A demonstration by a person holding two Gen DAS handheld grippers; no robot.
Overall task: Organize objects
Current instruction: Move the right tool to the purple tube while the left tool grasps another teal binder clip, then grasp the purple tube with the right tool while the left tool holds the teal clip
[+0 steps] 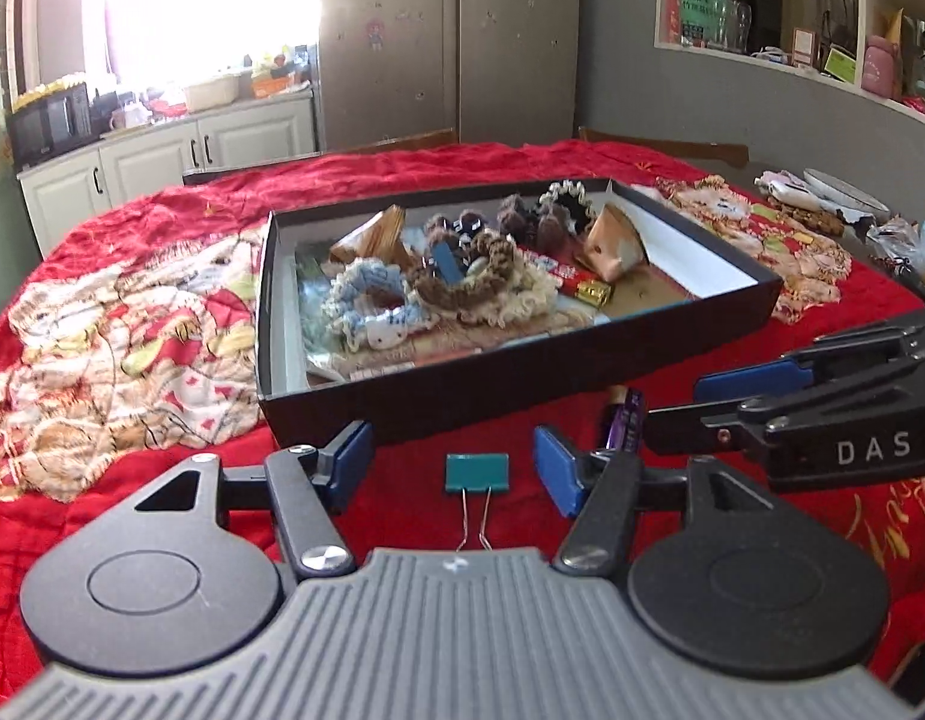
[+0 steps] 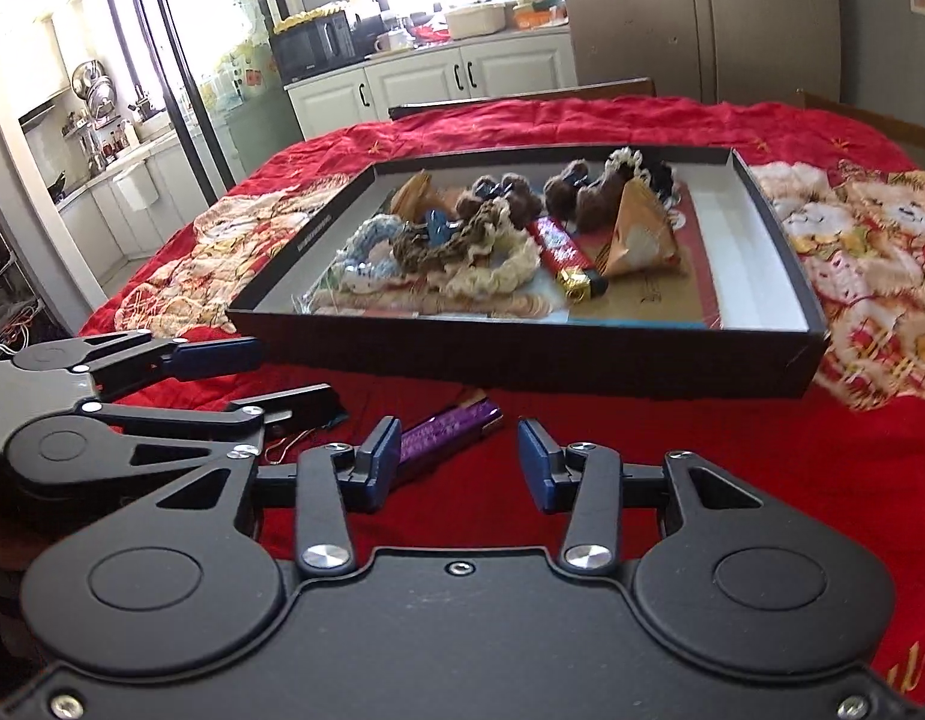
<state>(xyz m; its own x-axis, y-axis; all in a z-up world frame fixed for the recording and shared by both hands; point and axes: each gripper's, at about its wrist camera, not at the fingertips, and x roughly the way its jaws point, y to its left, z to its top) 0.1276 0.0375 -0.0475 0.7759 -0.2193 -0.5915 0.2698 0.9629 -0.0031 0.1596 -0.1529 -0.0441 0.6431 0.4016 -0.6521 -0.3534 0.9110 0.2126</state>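
A black shallow box (image 1: 522,384) (image 2: 522,354) sits on the red tablecloth, holding crocheted scrunchies, a red wrapped bar, a paper pouch and hair clips. A teal binder clip (image 1: 476,473) lies on the cloth between the fingers of my open left gripper (image 1: 453,468). A purple lighter (image 2: 447,435) (image 1: 624,420) lies in front of the box; my open right gripper (image 2: 459,462) hovers just right of it, its left pad beside the lighter. The right gripper shows at the right edge of the left wrist view (image 1: 822,402); the left gripper shows at the left of the right wrist view (image 2: 162,396).
A patterned bear print covers parts of the red tablecloth (image 1: 132,360) (image 2: 870,252). A plate and snack wrappers (image 1: 846,198) lie at the far right of the table. Wooden chair backs (image 1: 666,147) stand behind the table. Kitchen cabinets (image 2: 462,75) are beyond.
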